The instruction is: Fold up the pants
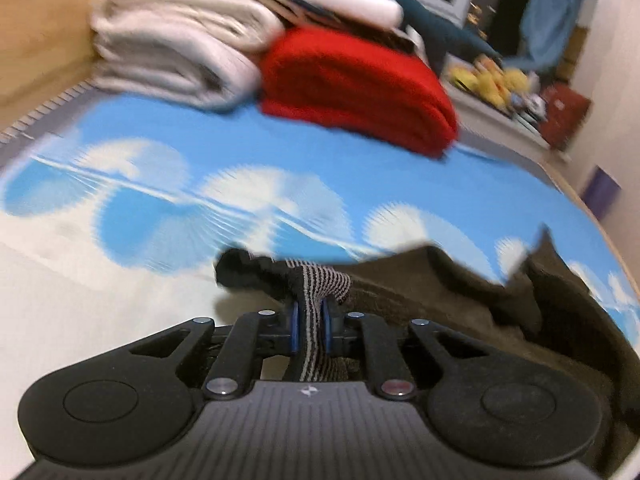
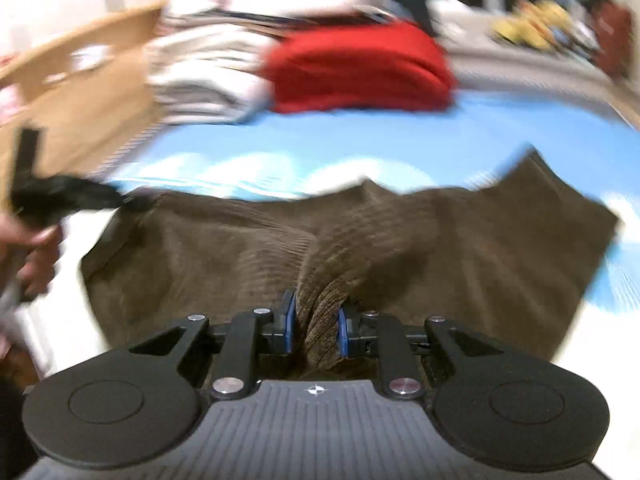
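Brown corduroy pants [image 2: 248, 248] lie spread on a blue and white patterned bed sheet [image 2: 320, 148]. My right gripper [image 2: 315, 324] is shut on a bunched fold of the brown cloth at its near edge. My left gripper [image 1: 310, 320] is shut on the pants' black-and-white striped waistband [image 1: 320, 280]; brown cloth [image 1: 500, 300] trails off to its right. The left gripper also shows at the far left of the right wrist view [image 2: 60, 200], held by a hand. Both views are motion-blurred.
A folded red garment [image 1: 356, 88] and a stack of folded white and grey cloth [image 1: 176, 48] sit at the far side of the bed. A wooden bed frame [image 2: 80, 92] runs along the left. Yellow toys [image 1: 496, 76] lie on a shelf beyond.
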{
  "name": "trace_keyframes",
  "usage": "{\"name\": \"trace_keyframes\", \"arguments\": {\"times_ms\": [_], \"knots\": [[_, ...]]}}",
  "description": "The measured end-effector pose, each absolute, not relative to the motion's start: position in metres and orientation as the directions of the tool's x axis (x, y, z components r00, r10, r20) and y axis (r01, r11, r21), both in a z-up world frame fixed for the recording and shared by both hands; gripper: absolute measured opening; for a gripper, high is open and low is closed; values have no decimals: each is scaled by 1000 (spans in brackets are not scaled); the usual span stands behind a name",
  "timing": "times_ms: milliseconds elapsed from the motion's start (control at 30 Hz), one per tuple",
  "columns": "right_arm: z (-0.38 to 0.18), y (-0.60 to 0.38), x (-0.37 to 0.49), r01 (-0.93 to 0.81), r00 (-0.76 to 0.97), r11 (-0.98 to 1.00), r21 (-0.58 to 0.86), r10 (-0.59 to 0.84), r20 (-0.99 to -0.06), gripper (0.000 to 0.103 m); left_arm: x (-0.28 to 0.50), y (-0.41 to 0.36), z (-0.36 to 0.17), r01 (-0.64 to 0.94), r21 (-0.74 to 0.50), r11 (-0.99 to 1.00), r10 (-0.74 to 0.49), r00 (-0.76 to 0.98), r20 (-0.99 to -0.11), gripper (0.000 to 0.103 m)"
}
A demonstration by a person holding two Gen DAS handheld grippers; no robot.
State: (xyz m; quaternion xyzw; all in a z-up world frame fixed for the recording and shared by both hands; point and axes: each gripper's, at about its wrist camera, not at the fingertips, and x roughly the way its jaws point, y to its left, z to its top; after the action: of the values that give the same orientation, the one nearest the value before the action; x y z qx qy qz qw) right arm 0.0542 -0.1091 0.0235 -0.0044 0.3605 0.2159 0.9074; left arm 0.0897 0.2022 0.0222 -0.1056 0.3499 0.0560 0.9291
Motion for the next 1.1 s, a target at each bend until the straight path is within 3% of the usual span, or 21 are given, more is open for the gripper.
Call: {"name": "trace_keyframes", "arguments": {"times_ms": [67, 133, 200, 300, 433, 567, 667, 900, 1100], "knots": [[25, -100, 40, -513, 578, 839, 182, 494, -649, 21, 79, 226, 28, -239, -112, 964, 110, 749, -653, 7], [13, -82, 30, -609, 457, 768, 198, 544, -704, 22, 74, 244, 20, -290, -78, 954, 157, 702, -695, 7], [-1, -63, 18, -683, 385, 717, 140, 516, -765, 22, 73, 262, 6, -343, -56, 938, 185, 630, -754, 9], [-5, -60, 18, -690, 388, 719, 91, 472, -792, 26, 61, 280, 4, -406, -35, 913, 233, 592, -771, 9], [14, -98, 59, -494, 504, 851, 179, 448, -739, 42, 56, 286, 6, -404, -90, 910, 182, 585, -791, 16], [8, -136, 98, -226, 598, 948, 223, 316, -737, 42, 69, 275, -7, -361, -84, 929, 136, 543, -829, 27], [-8, -146, 124, -79, 606, 959, 274, 264, -751, 42, 79, 268, -18, -359, -35, 933, 156, 489, -858, 29], [-48, -140, 183, 27, 577, 961, 277, 211, -789, 42, 87, 283, -21, -403, -80, 912, 130, 467, -874, 34], [-75, -133, 228, 81, 561, 957, 280, 189, -806, 55, 93, 289, -27, -385, -51, 922, 137, 446, -884, 35]]}}
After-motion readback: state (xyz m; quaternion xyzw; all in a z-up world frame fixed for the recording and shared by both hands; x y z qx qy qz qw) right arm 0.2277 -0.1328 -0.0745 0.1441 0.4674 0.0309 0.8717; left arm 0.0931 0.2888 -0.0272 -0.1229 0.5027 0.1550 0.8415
